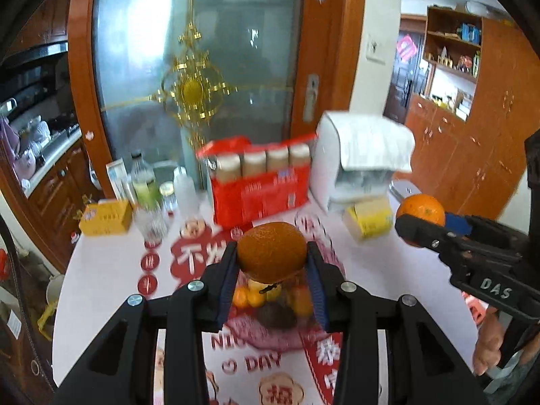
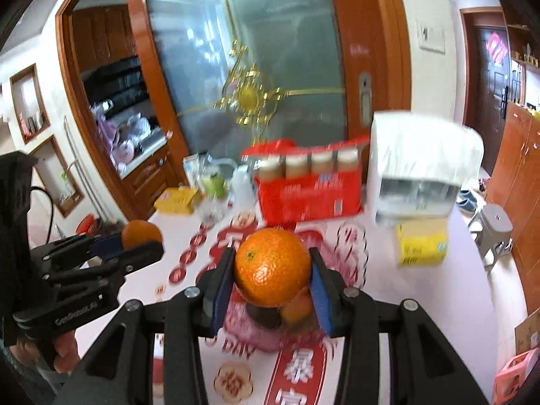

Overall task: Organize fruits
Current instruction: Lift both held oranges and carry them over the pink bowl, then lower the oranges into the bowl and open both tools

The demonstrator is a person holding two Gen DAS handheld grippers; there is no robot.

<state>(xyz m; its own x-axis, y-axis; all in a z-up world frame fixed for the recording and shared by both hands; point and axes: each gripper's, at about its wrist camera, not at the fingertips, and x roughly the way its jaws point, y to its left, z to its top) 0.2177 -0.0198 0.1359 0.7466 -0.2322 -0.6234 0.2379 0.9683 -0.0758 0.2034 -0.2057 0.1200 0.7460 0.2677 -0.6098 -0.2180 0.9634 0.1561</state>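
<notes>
Behind, upper centre, red carton [image 1: 260, 185] and white appliance [image 1: 357, 158] on patterned table [image 1: 101, 270], left gripper [image 1: 271, 263] pinching dull-brown orange [image 1: 271, 251], right gripper [image 2: 271, 273] pinching bright orange [image 2: 272, 266], fruit pile [image 1: 273, 300] beneath.

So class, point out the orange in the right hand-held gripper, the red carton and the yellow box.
orange [image 2: 272, 266], right wrist view, front peel
red carton [image 2: 307, 195], right wrist view, front face
yellow box [image 2: 422, 244], right wrist view, front face
</notes>
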